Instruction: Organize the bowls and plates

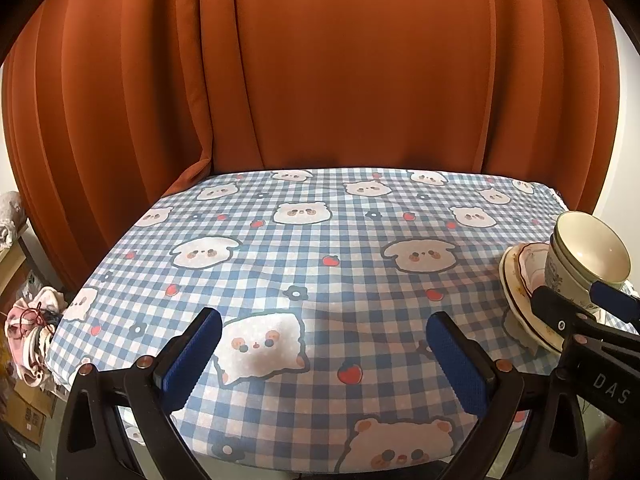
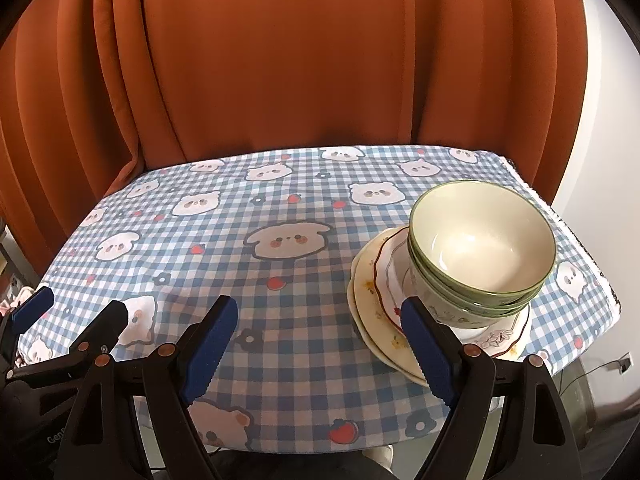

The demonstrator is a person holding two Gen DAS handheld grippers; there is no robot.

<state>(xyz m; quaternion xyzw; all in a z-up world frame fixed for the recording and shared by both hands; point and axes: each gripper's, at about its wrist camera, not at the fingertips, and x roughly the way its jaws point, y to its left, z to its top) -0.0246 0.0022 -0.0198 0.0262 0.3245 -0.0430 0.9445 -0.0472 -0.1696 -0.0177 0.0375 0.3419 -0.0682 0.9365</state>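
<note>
Bowls: a nested stack of green-rimmed bowls [image 2: 482,248] sits right of centre in the right wrist view, upright, cream inside; how many are nested cannot be told exactly.
Plates: the stack of plates [image 2: 376,292] lies under the bowls, a wavy red-rimmed plate on top of cream plates with small flower prints, all resting on the cloth near the table's right edge.
Same stack, other view: at the far right edge of the left wrist frame the bowls [image 1: 588,252] and plates [image 1: 516,280] show again, partly hidden by the other tool's fingers.
Right gripper [image 2: 316,340]: jaws wide apart, nothing between the pads; the right-hand blue pad overlaps the near rim of the plates in the picture, and whether it touches them cannot be told.
Left gripper [image 1: 324,356]: jaws apart over bare cloth in the lower centre, holding nothing.
Tablecloth [image 1: 320,248]: blue-and-white check with cartoon bears, strawberries and flowers, covering the table.
Curtain [image 1: 320,72]: orange folds fill the upper frame behind the table.
Clutter: a pink bundle [image 1: 36,320] and cardboard boxes [image 1: 28,412] lie at the lower left, off the table.
In the way: only the right tool's own finger stands before the stack.
</note>
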